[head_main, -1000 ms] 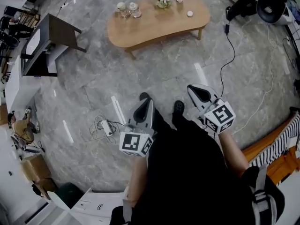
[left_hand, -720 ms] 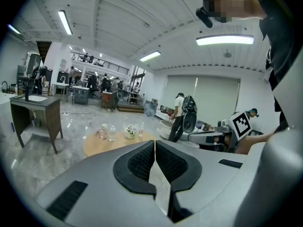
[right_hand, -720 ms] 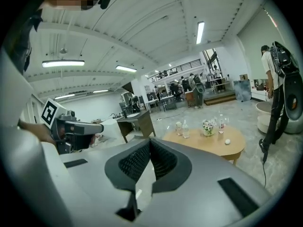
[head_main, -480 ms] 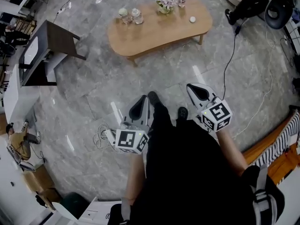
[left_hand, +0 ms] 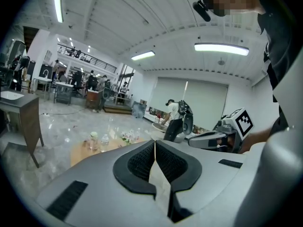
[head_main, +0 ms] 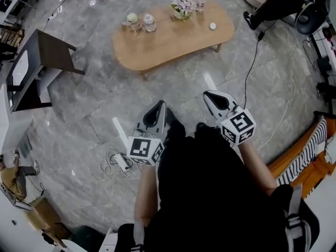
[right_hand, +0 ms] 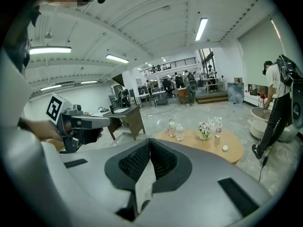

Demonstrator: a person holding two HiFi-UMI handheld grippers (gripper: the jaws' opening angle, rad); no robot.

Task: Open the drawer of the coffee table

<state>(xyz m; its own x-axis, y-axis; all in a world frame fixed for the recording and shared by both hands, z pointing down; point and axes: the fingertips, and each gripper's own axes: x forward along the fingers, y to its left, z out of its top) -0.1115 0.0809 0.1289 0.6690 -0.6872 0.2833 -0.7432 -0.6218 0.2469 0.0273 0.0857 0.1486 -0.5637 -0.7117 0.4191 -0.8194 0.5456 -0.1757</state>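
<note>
Head view: the person has stepped forward, so the coffee table [head_main: 168,41] at 12 o'clock is nearer, yet well apart from both tongs; no drawer shows from here. The left tongs [head_main: 157,108] and right tongs [head_main: 214,97] are closed, empty. A power strip [head_main: 122,161] lies at 8 o'clock and a black cable [head_main: 251,72] at 2 o'clock, neither across the path.

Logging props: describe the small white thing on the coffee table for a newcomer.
On the floor stands a wooden oval coffee table. Near its right end, in the head view, lies a small white round object. Unlike the flowers, bottle and jars, it sits low, alone.
</note>
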